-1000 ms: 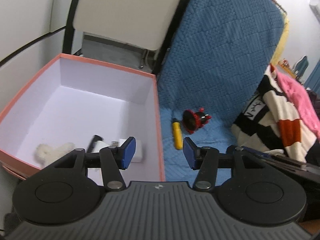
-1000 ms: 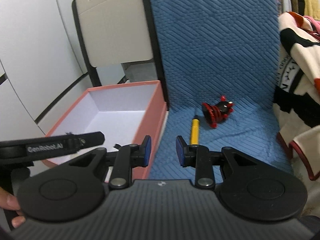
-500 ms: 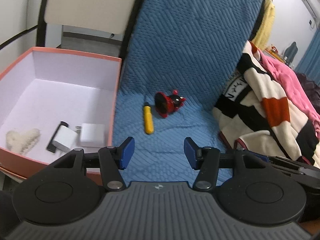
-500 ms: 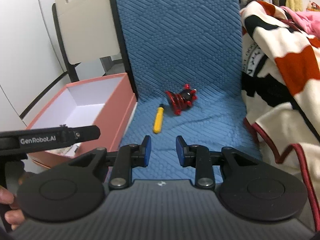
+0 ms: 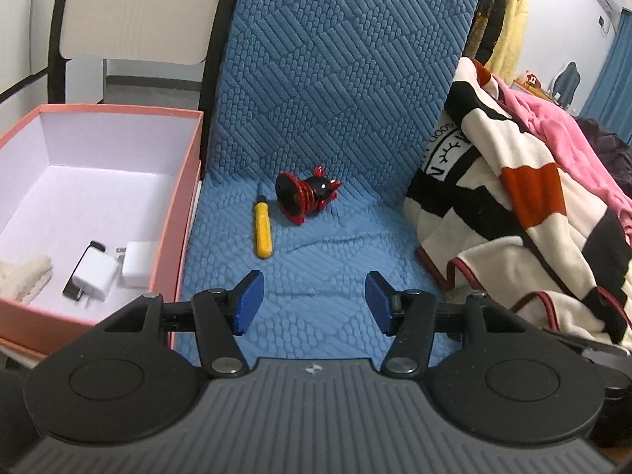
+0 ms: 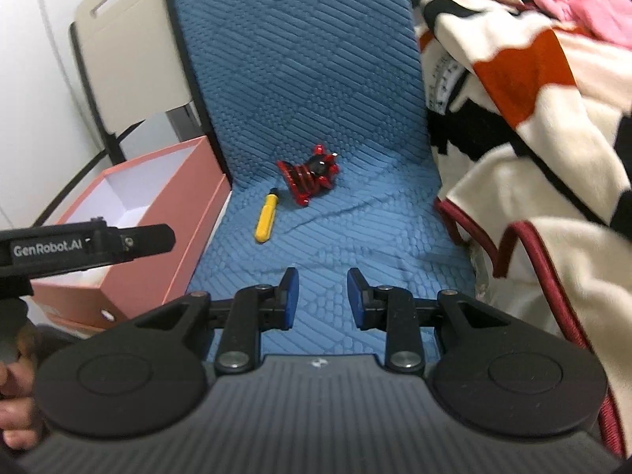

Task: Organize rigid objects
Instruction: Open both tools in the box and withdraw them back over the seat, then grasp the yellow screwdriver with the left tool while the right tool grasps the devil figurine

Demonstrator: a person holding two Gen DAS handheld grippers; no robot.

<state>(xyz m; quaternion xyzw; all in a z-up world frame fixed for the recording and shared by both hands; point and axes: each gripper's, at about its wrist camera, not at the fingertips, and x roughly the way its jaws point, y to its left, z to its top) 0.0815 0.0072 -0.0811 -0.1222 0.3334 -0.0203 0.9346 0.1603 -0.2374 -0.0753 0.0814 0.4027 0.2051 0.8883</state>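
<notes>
A yellow screwdriver [image 5: 262,231] and a red-and-black spring toy [image 5: 307,196] lie on the blue quilted seat [image 5: 335,276]; they also show in the right wrist view as the screwdriver [image 6: 266,220] and the toy [image 6: 310,177]. A pink box [image 5: 179,213] stands left of the seat and holds two white chargers [image 5: 114,270] and a cream plush piece [image 5: 21,278]. My left gripper [image 5: 314,302] is open and empty above the seat front. My right gripper [image 6: 322,298] is open and empty, also over the seat front.
A striped red, black and cream blanket [image 5: 513,213] with pink cloth is heaped on the right of the seat. The blue backrest [image 5: 335,71] rises behind the objects. A beige chair back [image 5: 134,12] stands behind the box. The left gripper's body [image 6: 79,247] shows at the left of the right wrist view.
My left gripper has swung right, from over the box to over the seat, jaws still open. My right gripper has also moved right and closer to the screwdriver and toy, staying open.
</notes>
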